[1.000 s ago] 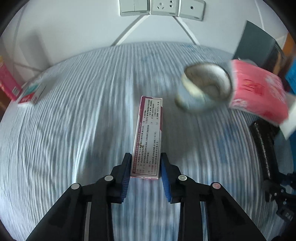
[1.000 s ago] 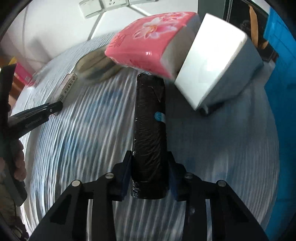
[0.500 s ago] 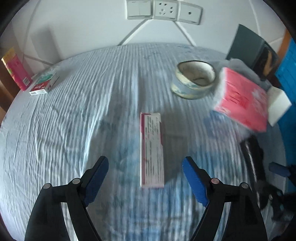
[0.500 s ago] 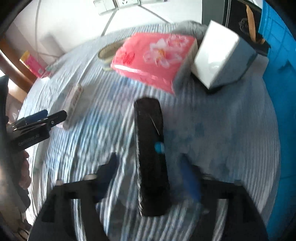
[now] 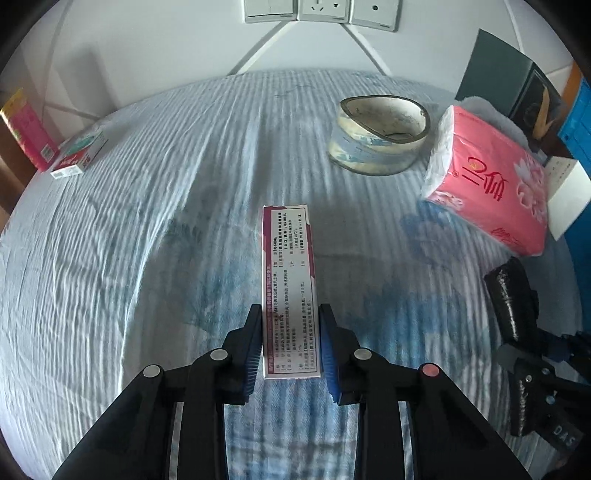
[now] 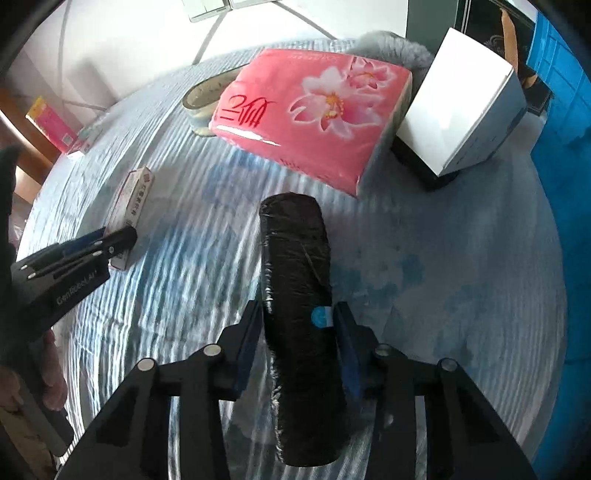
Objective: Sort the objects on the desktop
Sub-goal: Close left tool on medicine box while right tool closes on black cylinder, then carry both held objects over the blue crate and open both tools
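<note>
A long, narrow white-and-magenta box (image 5: 288,280) lies lengthwise on the blue striped cloth (image 5: 129,258). My left gripper (image 5: 290,347) is closing on the box's near end, and its blue pads (image 5: 327,350) press both long sides. In the right wrist view a black plastic-wrapped roll (image 6: 299,295) lies on the cloth. My right gripper (image 6: 299,325) is closing around its middle, with the pads against it. From the right wrist view the left gripper (image 6: 110,240) shows at the left, holding the box (image 6: 133,201). The left wrist view catches the roll (image 5: 511,302) at its right edge.
A wide tape roll (image 5: 380,133) and a pink tissue pack (image 5: 487,184) sit at the back right. A white carton (image 6: 461,107) leans behind the pack. A small box (image 5: 79,155) and a pink box (image 5: 26,133) lie far left. Wall sockets (image 5: 321,9) are behind.
Both grippers held their items a second ago, stood wide open around them half a second ago, and now grip them again. The box and roll stay on the cloth.
</note>
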Demonstrator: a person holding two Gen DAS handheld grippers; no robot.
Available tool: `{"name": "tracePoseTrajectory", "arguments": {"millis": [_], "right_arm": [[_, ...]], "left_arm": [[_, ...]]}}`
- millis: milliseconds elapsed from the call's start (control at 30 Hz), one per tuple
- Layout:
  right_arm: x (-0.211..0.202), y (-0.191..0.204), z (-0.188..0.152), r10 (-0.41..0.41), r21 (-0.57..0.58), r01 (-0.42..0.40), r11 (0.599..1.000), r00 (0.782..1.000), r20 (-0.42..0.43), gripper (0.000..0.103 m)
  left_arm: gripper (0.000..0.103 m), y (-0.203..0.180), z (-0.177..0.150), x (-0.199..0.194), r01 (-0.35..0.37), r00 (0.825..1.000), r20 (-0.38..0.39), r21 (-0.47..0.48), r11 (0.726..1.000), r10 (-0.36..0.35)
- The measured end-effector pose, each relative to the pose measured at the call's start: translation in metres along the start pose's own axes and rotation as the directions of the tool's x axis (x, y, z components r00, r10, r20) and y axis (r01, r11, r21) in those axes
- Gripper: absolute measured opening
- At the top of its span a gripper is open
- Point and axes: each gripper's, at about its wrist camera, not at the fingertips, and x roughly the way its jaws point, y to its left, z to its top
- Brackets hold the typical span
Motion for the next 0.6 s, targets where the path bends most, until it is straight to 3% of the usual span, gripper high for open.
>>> {"name": "tracePoseTrajectory", "arguments": {"millis": [133, 300, 367, 600], "right_arm": [[-0.003, -0.008, -0.003, 0.019, 0.018, -0.019, 1.000, 1.000, 0.011, 0.041], [-0.004, -0.004, -0.006, -0.005, -0.005, 0.005, 1.000, 1.000, 0.020, 0.040], [-0.007, 0.000, -0.008, -0.011, -0.012, 0.012, 1.000, 1.000, 0.020, 0.036], [-0.045, 0.012, -0.020, 0.014, -0.021, -0.013, 1.000, 0.997, 0.072, 0.035]], "left_arm": [[0.032, -0.002, -0.001, -0.002, -0.010, 1.000, -0.004, -0.018, 1.000, 0.010], [0.028, -0.004, -0.004, -0.008, -0.003, 1.000, -0.015, -0.028, 1.000, 0.002], [0.028, -0.004, -0.010, -0.020, -0.007, 1.000, -0.001, -0.024, 1.000, 0.007], [0.028, 0.002, -0.024, -0.093, 0.014, 0.994, 0.111, -0.018, 1.000, -0.012]]}}
